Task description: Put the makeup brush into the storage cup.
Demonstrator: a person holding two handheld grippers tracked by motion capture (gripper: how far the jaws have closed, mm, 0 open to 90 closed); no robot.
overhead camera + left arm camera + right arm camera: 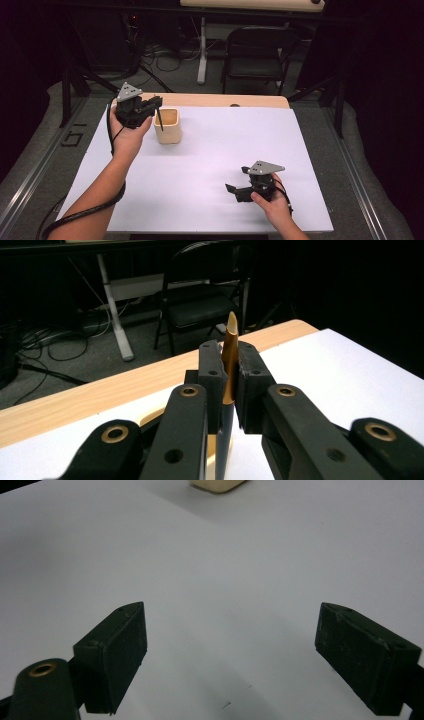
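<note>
1. Left tongs (230, 385): jaws pressed onto a slim pen (230, 357), pinching it at mid-length. In the left gripper view its gold section and pale pointed tip rise above the pads, while the dark barrel hangs below.
2. Pen, high view (159, 119): held roughly upright above the near-left rim of the holder, its lower end at or just inside the opening; whether it touches the wall cannot be told.
3. Handling, as a judgement: light, stiff and smooth, so liable to pivot or slide between the flat pads. A hold near the middle, as here, keeps it balanced; the tip looks the most fragile part.
4. Holder (167, 126): a pale, open-topped, square cup standing on the white surface (210, 165) near its far-left part.
5. Right tongs (245, 650): jaws spread wide, with nothing between them, resting low over the surface near its front-right edge (240, 189), well apart from the holder.
</note>
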